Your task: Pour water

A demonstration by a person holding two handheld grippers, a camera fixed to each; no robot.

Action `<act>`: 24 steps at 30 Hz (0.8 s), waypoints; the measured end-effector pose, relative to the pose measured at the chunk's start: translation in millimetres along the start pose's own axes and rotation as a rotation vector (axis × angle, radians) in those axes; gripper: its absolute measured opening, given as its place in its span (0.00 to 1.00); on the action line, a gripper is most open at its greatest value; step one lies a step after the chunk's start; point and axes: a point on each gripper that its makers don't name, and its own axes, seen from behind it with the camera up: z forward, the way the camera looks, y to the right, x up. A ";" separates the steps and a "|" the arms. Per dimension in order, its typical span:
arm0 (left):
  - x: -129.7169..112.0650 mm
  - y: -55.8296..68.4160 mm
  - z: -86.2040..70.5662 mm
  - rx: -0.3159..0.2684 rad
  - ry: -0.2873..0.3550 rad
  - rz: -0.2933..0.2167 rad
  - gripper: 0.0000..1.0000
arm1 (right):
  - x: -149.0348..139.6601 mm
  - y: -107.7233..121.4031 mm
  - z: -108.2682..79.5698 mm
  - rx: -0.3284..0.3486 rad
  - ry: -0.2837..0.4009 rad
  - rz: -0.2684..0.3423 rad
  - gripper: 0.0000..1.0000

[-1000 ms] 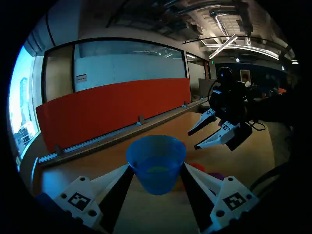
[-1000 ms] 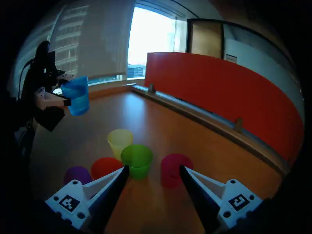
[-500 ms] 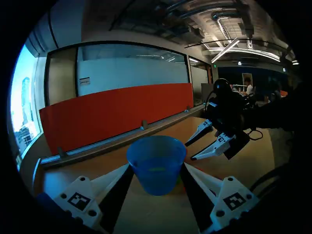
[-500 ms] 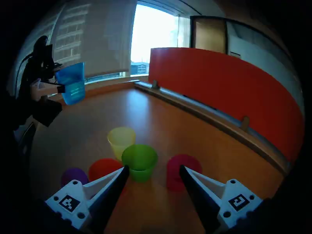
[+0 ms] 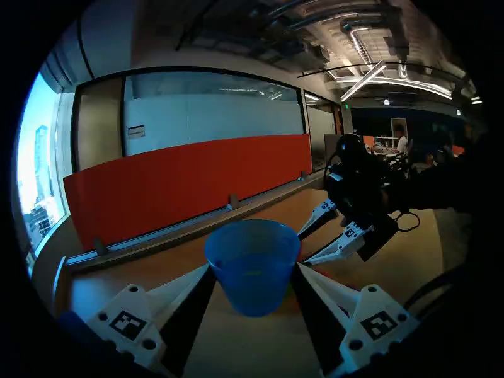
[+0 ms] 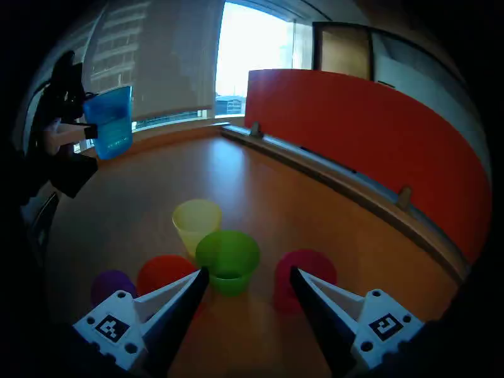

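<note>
My left gripper (image 5: 252,277) is shut on a translucent blue cup (image 5: 252,264) with water in it, held upright above the wooden table (image 5: 252,346). The right gripper view has that same blue cup (image 6: 109,122) raised at the far left. My right gripper (image 6: 247,276) is open with nothing between its fingers, low over the table just in front of a green cup (image 6: 227,261). From the left gripper view the right gripper (image 5: 320,233) hangs open to the right of the blue cup.
Around the green cup stand a yellow cup (image 6: 196,224), a red cup (image 6: 165,273), a purple cup (image 6: 112,286) and a magenta cup (image 6: 303,278). A red divider panel (image 6: 378,138) runs along the table's far edge. A dark sleeve (image 5: 441,183) holds the right gripper.
The blue cup has risen in my left gripper. My right gripper has edged closer to the green cup; the cups sit slightly nearer and lower in its view.
</note>
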 end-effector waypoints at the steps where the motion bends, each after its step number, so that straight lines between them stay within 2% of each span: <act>1: -0.3 0.2 0.2 -0.001 -0.001 0.000 0.80 | -1.4 0.0 0.3 0.001 -0.003 -0.002 0.99; 11: -2.9 0.5 2.2 -0.004 -0.004 0.000 0.81 | -14.9 0.6 -2.6 0.003 -0.022 -0.019 0.99; 24: -4.3 2.1 5.0 -0.009 -0.008 -0.001 0.80 | -20.5 2.3 -7.6 0.003 -0.026 -0.008 0.99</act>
